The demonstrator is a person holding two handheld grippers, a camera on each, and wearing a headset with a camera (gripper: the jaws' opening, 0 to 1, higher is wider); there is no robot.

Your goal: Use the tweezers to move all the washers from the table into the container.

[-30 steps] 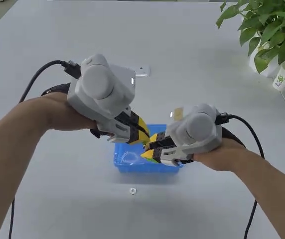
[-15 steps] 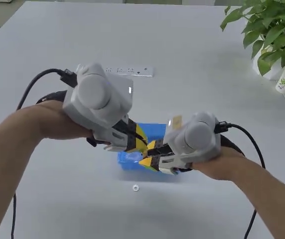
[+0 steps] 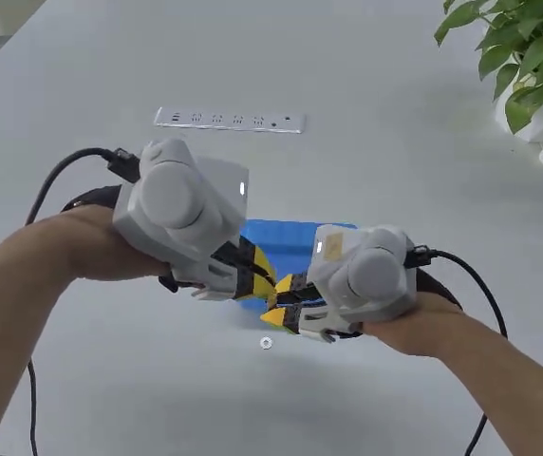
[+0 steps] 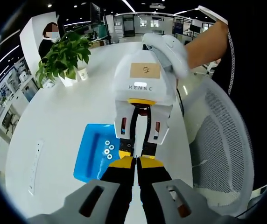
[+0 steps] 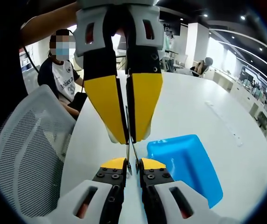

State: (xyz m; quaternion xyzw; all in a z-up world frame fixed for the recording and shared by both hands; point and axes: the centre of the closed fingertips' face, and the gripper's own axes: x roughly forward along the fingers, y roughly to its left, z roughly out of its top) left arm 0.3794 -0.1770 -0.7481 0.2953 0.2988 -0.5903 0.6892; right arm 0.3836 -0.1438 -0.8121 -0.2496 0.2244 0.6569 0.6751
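Observation:
A blue container (image 3: 295, 236) stands on the white table, and several washers (image 4: 108, 150) lie inside it. One loose washer (image 3: 266, 343) rests on the table just in front of the two grippers. The left gripper (image 3: 265, 282) and the right gripper (image 3: 279, 304) point at each other, tip to tip, at the container's near edge. Thin metal tweezers (image 5: 129, 156) run between both pairs of yellow jaws. In the left gripper view the tweezers (image 4: 134, 148) appear as a thin line. Both grippers look shut on them.
A white power strip (image 3: 229, 121) lies beyond the container. A potted plant (image 3: 528, 66) stands at the table's far right. A mesh office chair (image 5: 31, 154) is by the table edge, where a person sits.
The head camera has tilted, bringing the power strip down into view. The joined gripper tips have come off the container's front and nearer to the loose washer.

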